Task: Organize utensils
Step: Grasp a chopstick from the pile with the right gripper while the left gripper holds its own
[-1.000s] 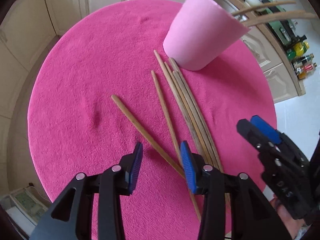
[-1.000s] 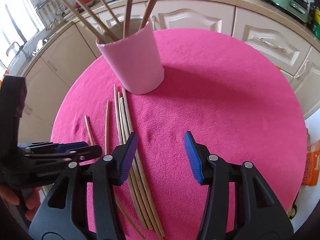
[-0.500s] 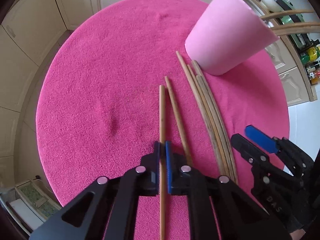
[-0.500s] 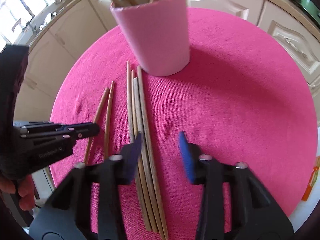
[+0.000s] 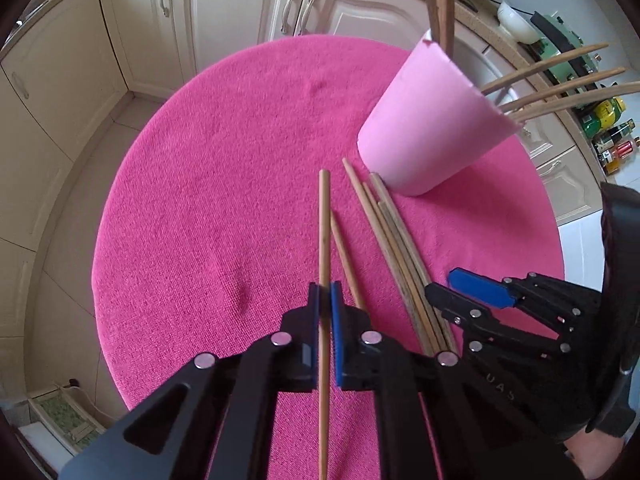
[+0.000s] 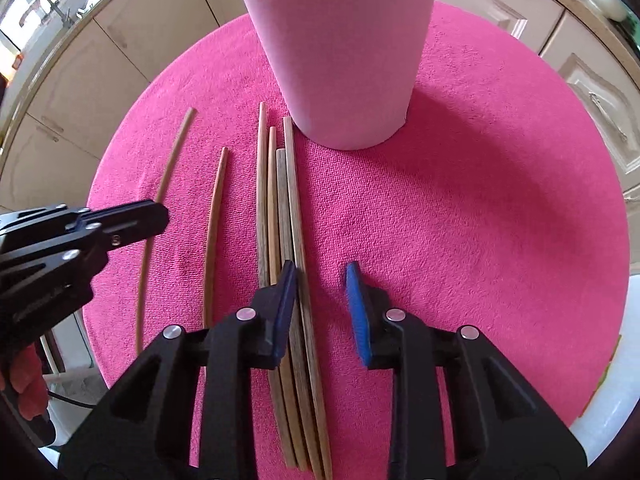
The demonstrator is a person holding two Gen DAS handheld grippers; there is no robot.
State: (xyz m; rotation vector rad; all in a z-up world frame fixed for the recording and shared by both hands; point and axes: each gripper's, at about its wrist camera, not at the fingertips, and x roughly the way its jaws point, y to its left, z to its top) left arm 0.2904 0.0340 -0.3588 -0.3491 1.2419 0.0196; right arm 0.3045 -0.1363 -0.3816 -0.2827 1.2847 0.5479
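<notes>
A round table (image 5: 208, 152) covered in a bright pink, nubbly terry cloth stood before cream panelled kitchen cabinets (image 5: 224, 12).

At the left, the left gripper (image 5: 325, 304), black plastic with blue ribbed pads, was clamped tight on a single slender round wooden chopstick (image 5: 324, 240), which ran straight through the narrow slit between its pads and stood out beyond them over the cloth. In the right wrist view this same chopstick showed as a thin pale curve passing under the black finger tips of the left gripper (image 6: 160, 216).

Just to its right a second, darker brown wooden chopstick (image 6: 214, 232) lay loose on the cloth, apart from the others.

Further right, a bundle of four long wooden chopsticks (image 6: 280, 208) lay side by side and touching, in mixed tones from pale tan to greyish brown, their far ends near the base of the holder.

The right gripper (image 6: 322, 304), of the same black and blue make, pointed steeply down over the bundle. Its jaws were closing; the left pad stood over the bundle and the outermost stick lay in the gap, though the right pad was not yet against it.

Beyond stood a smooth, matt pale pink tapered cup (image 6: 340, 48), upright, with several wooden chopsticks (image 5: 560, 80) leaning out of its mouth.
</notes>
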